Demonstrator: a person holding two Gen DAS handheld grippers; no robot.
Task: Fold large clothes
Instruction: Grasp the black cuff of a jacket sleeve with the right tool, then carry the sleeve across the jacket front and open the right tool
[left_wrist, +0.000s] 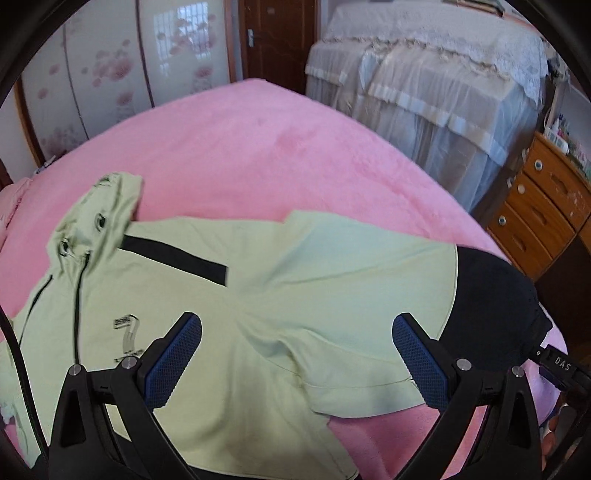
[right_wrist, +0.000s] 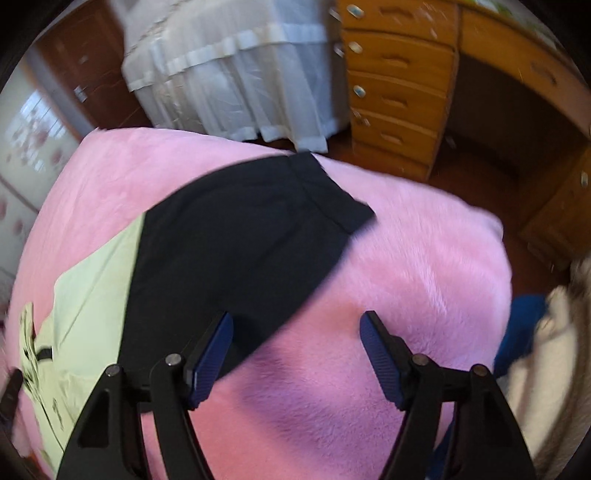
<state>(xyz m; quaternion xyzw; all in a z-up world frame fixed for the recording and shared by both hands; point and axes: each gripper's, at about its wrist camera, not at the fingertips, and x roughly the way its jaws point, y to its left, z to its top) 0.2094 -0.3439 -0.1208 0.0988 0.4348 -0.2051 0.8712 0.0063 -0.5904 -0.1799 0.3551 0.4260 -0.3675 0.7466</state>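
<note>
Two tools hang over a big green hoodie (left_wrist: 280, 280) that lies flat on the pink bed (left_wrist: 258, 147). In the left wrist view the hood sits at about 10 o'clock and the black bottom part (left_wrist: 495, 306) at about 3 o'clock.

The left tool (left_wrist: 295, 354) is wide open. Nothing is between its blue pads. Green cloth lies under it, and a loose flap with a hem sits just below the middle.

The right tool (right_wrist: 297, 354) is partly open and holds nothing. Its left pad is over the black part (right_wrist: 236, 236) of the hoodie. Its right pad is over bare pink blanket. The corner of the black part points to about 1 o'clock in that view.

What could go wrong? The blanket is soft and fluffy, so a tool that dips too deep may pinch the blanket along with the cloth. Then the bed cover lifts too. The right tool sits at the very edge, so it may grab only a thin bit and let it slip. If one tool pulls sooner than the other, the fold may come out crooked.
</note>
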